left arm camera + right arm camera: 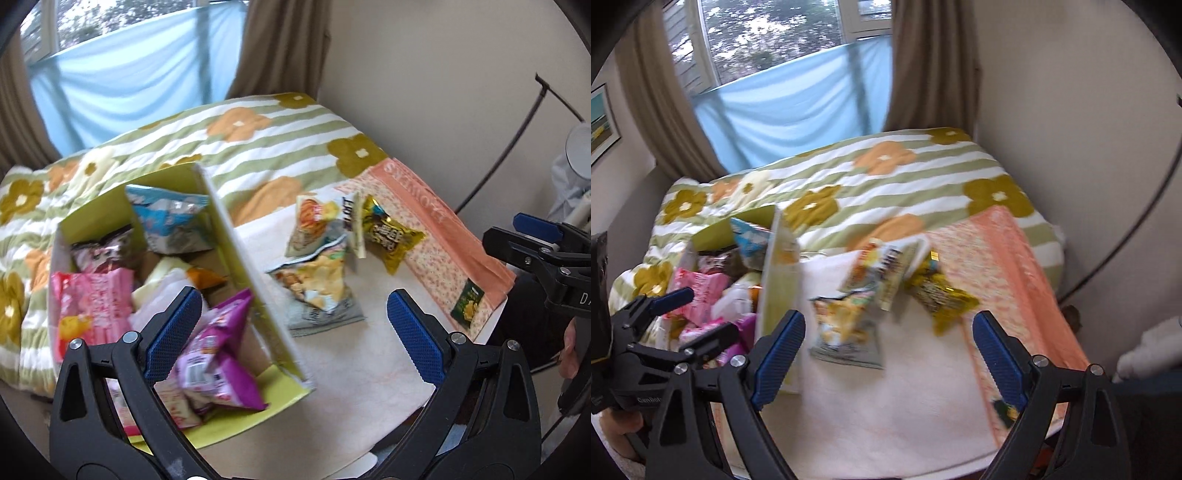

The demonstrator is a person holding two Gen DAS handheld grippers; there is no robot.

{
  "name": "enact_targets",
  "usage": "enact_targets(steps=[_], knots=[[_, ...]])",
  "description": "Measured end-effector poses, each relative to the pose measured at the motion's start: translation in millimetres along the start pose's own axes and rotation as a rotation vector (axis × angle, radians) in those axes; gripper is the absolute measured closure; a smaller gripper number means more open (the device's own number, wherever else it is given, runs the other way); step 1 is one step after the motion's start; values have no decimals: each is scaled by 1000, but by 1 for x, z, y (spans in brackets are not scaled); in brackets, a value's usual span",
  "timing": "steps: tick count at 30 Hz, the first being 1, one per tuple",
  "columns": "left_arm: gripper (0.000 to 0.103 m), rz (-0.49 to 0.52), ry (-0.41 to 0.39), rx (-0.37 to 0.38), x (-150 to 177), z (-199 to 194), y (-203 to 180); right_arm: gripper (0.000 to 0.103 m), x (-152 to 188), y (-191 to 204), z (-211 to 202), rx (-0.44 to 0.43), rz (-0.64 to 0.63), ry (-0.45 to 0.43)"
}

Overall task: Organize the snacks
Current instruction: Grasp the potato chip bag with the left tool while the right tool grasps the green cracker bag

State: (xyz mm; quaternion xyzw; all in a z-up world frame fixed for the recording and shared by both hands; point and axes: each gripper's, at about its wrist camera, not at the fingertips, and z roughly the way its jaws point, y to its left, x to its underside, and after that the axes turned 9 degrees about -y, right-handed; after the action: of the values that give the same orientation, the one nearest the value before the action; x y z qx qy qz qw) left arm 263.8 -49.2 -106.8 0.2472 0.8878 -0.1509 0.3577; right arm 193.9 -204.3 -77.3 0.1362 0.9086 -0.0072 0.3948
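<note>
Left tongs (291, 328): black frame, blue ribbed pads, jaws spread wide, nothing between them; they hang over the near edge of the box and the towel.
Right tongs (888, 360): same make, jaws released and empty, above the towel's near end.

Surface: a cream towel (351, 354) with a peach patterned border (443, 251), laid on a bed under a quilt (258, 147) of green and white stripes with orange and olive flowers. Soft, slightly rumpled.

Room: plain pale walls, brown curtains (923, 66), a window (768, 33) with a light blue cloth (794, 110) hung across its lower part.

Snacks: a yellow-green cardboard box (240, 266), open-topped, lies on the quilt at the towel's left edge and holds crinkled packets, among them a pink one (92, 310), a purple one (221, 354) and a blue-and-white one (173, 221). Loose on the towel, right of the box wall: a grey-and-yellow crisp bag (317, 291), an orange-printed bag (314, 221) and a gold packet (391, 236), close together. A small dark green packet (467, 306) lies apart on the border.
</note>
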Motion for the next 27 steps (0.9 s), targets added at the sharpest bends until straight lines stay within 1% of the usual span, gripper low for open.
enact_targets(steps=[3,6,8,9,11,13,16,19,22,27], knots=[[3,7,35,-1,-2,16,-20,12,8,-30,-2,57,38,18],[3,-3,73,-1,-4,39,-39,12,19,-58,0,89,92,44],[3,-5,105,-40,-3,57,-49,12,31,-80,7,119,160,75],[3,-14,124,-58,-3,68,-53,12,37,-91,13,123,203,97],[3,-41,162,-61,-2,88,-59,12,50,-111,22,123,271,131],[3,-58,189,-77,0,106,-66,12,64,-127,34,126,303,171],[3,-53,219,-127,1,129,-75,12,78,-139,48,128,301,218],[3,-55,230,-197,4,147,-76,12,92,-150,59,111,336,260],[3,-50,243,-259,7,164,-73,12,103,-154,69,127,306,286],[3,9,260,-353,16,189,-69,12,118,-157,81,161,325,284]])
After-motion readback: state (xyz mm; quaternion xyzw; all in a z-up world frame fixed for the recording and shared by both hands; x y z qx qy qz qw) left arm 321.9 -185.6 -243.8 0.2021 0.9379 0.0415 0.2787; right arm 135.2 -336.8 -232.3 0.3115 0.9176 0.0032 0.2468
